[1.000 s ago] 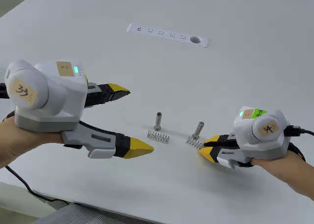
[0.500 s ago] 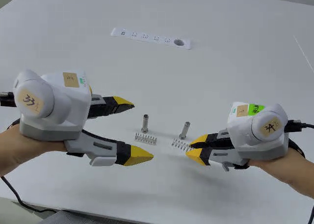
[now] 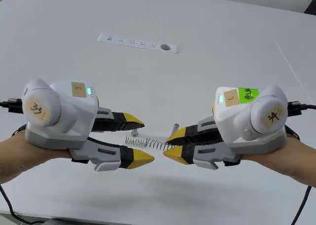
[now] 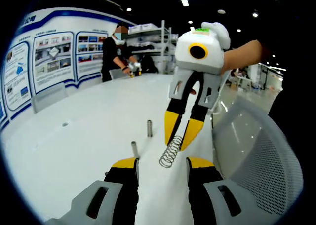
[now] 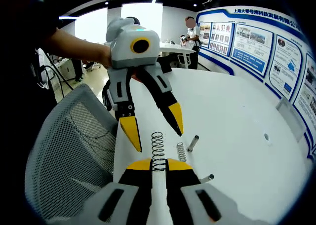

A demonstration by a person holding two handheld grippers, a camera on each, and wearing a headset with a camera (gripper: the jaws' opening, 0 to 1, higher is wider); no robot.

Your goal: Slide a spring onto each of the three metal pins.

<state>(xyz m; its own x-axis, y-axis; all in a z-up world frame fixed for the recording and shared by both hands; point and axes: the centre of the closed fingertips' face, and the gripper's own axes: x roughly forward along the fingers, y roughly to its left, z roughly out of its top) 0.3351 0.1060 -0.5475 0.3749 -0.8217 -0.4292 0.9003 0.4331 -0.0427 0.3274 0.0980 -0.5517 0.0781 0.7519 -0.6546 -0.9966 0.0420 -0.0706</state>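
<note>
My right gripper (image 3: 169, 146) (image 5: 159, 166) is shut on one end of a spring (image 3: 145, 143) (image 5: 158, 148) (image 4: 170, 151). It holds the spring above the white table, with the free end pointing at my left gripper (image 3: 142, 139) (image 4: 163, 163). The left gripper is open, and the spring's free end lies about between its jaws. Two upright metal pins (image 3: 134, 132) (image 3: 174, 128) stand on the table just behind the grippers, also seen as pins (image 4: 149, 128) (image 4: 133, 148). A second spring (image 5: 181, 152) lies on the table beside a pin (image 5: 192, 143).
A white power strip (image 3: 138, 41) lies far back on the table (image 3: 222, 62). A grey mesh chair back (image 4: 256, 151) (image 5: 74, 146) stands at the table's near edge. A person (image 4: 118, 52) stands at the far end of the room.
The right gripper has closed on the spring by the right pin and lifted it leftward. Both grippers have drawn together until their tips nearly meet. The camera has shifted too.
</note>
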